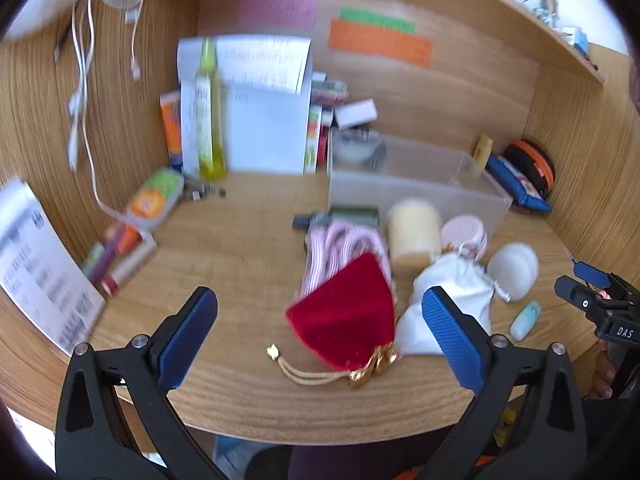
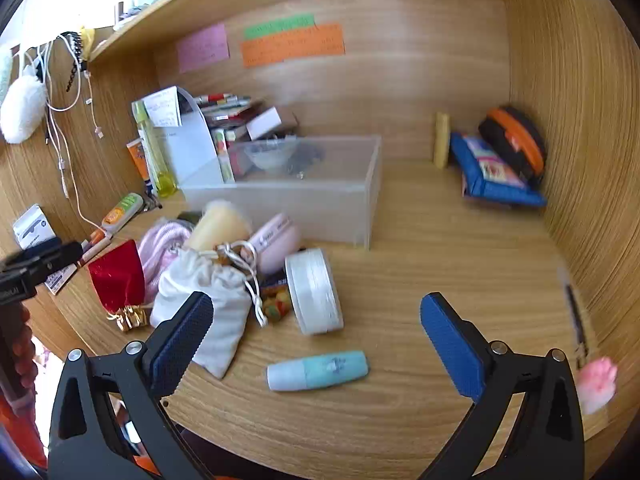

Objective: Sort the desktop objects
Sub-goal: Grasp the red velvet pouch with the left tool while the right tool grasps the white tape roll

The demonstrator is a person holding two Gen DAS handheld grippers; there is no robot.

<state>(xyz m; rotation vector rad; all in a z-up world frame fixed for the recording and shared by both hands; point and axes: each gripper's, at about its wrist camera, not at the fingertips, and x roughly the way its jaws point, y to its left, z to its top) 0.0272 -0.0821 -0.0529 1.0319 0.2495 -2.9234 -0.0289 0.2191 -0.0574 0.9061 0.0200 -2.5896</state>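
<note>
Tongs left (image 1: pixel 320 320) and right (image 2: pixel 316 326) both apart, pink-tipped pen (image 2: pixel 576 320) only in right view.

Left gripper (image 1: pixel 320 320) spread wide above red pouch (image 1: pixel 344 320) on desk (image 1: pixel 240 248).

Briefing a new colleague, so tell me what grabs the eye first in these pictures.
The red velvet pouch with gold tassels stands out at the near edge of the desk, between the fingers of the open left gripper. Beside it lies a white drawstring bag. A pale blue tube lies alone in front of the open right gripper.
</note>
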